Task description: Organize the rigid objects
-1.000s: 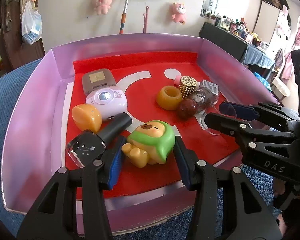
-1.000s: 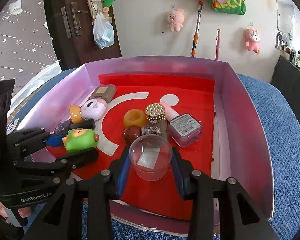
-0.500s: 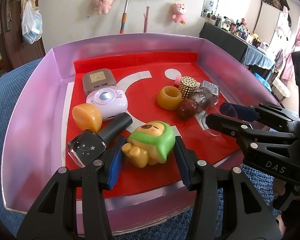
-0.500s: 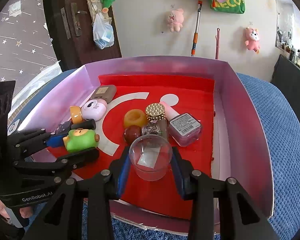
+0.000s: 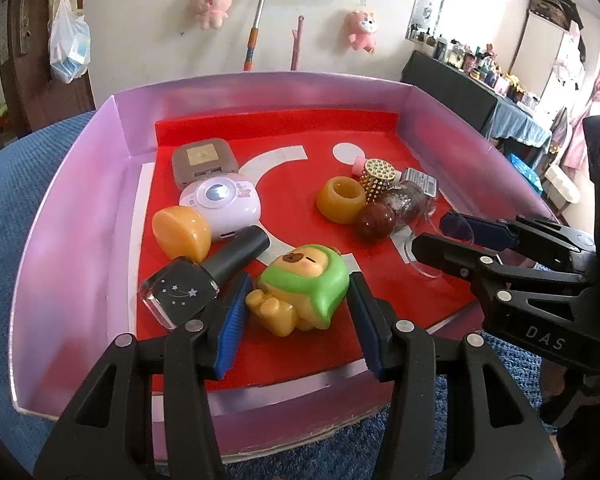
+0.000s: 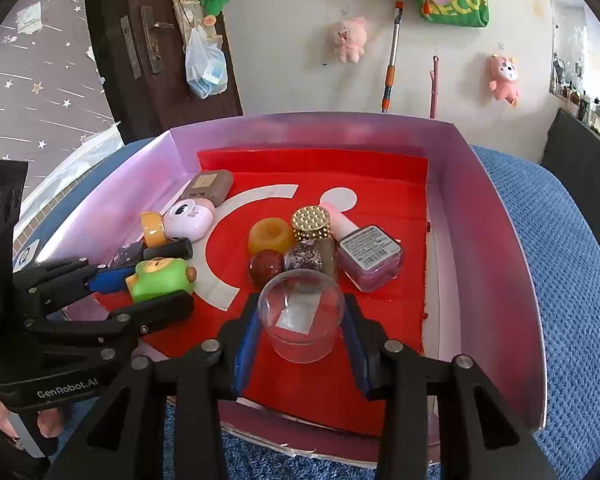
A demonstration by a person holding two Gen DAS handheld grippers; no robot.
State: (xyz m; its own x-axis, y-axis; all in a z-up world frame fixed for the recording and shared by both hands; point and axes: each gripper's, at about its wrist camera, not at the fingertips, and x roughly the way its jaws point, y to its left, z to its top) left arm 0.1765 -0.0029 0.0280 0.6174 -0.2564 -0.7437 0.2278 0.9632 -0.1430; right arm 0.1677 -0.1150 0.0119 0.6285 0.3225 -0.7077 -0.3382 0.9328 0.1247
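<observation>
Tray [image 5: 80, 216]: a pink-walled box with a red floor is set on a blue textured cloth [image 6: 560, 280]; all the small objects are held inside it.
Left gripper [image 5: 298, 304]: its blue pads are placed on either side of the green-hooded bear figurine [image 5: 300, 288] near the tray's front edge. The left pad appears to touch the figurine's yellow paws; a narrow gap seems to be left at the right pad, so a firm pinch cannot be confirmed.
Bear figurine: it is laid on its side between the two pads, with the face turned upward.
Right gripper [image 6: 300, 332]: its jaws are closed onto the clear plastic cup [image 6: 302, 316], which is stood mouth-down on the red floor and pressed from both sides.
Nail-polish bottle [image 5: 204, 276]: a dark starred bottle with a black cap is laid just beside the left pad, at its outer side.
Orange egg-shaped piece [image 5: 182, 232]: it is set behind the bottle, touching the white toy camera [image 5: 220, 204].
Grey case [image 5: 204, 160]: it is placed behind the camera, near the back-left corner.
Middle cluster: an amber ring [image 6: 270, 236], a dark red ball [image 6: 265, 266], a gold-studded-cap glitter bottle [image 6: 312, 236] and a square labelled jar [image 6: 370, 258] are grouped just behind the cup.
</observation>
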